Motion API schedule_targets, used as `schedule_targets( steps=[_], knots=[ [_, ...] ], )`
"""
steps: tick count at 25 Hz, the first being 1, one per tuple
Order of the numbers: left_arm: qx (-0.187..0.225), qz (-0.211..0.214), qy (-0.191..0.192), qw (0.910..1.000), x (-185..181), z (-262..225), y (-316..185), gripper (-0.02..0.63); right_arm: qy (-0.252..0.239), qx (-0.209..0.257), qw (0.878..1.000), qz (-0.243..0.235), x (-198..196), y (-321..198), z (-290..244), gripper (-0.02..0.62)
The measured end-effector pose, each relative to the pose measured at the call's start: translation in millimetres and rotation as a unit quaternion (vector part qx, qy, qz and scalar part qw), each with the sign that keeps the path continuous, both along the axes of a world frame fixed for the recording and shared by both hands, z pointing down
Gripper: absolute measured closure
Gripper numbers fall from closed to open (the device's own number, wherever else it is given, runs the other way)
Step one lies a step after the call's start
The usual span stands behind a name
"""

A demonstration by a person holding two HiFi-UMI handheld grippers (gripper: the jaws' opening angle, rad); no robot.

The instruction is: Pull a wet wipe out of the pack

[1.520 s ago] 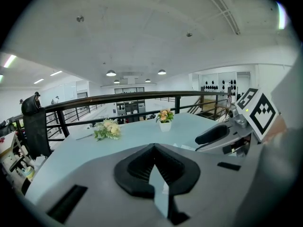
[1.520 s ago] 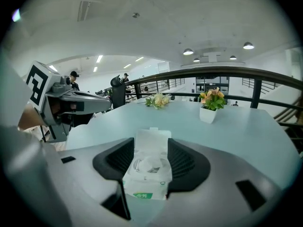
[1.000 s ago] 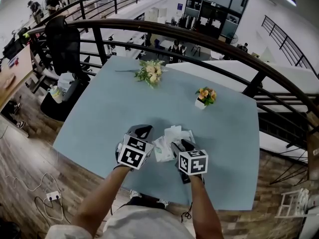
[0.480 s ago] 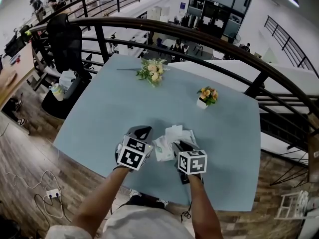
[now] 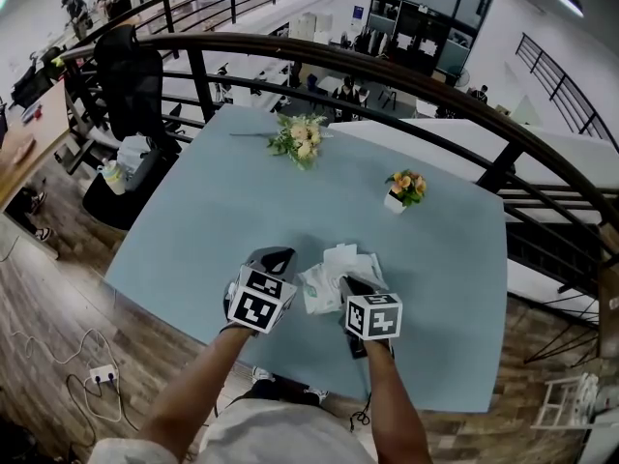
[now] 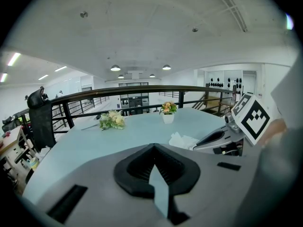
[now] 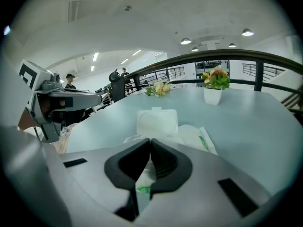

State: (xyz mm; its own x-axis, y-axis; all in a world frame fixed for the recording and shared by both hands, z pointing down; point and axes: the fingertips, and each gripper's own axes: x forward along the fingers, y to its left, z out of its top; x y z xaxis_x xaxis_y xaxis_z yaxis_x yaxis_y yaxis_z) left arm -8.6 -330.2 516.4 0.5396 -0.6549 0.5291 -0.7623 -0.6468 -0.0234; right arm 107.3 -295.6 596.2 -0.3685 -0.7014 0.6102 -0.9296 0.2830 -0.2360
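Flanking the pack point(image 5: 325, 288), left gripper point(image 5: 274, 256) sits closed, empty; right gripper point(image 5: 344, 282) just pinched shut on it, flower pot point(image 5: 403, 190) beyond.

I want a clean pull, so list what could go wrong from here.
The left gripper is shut beside the pack, not on it, so the pack may lift with the pull. The right gripper has just closed at the pack; green-printed film shows between its jaws, so it may have pinched only the wrapper.

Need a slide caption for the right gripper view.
Right gripper jaws just closed on the near edge of the wet wipe pack, its lid flipped open.
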Motion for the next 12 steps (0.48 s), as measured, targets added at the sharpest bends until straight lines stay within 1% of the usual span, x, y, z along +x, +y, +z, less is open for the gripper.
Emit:
schedule_targets(
  steps=[12],
  knots=[
    [0.002, 0.004, 0.0, 1.0, 3.0, 0.5, 0.7, 0.612, 0.004, 0.005, 1.0, 0.004, 5.1, -1.2, -3.1, 0.586]
  ],
)
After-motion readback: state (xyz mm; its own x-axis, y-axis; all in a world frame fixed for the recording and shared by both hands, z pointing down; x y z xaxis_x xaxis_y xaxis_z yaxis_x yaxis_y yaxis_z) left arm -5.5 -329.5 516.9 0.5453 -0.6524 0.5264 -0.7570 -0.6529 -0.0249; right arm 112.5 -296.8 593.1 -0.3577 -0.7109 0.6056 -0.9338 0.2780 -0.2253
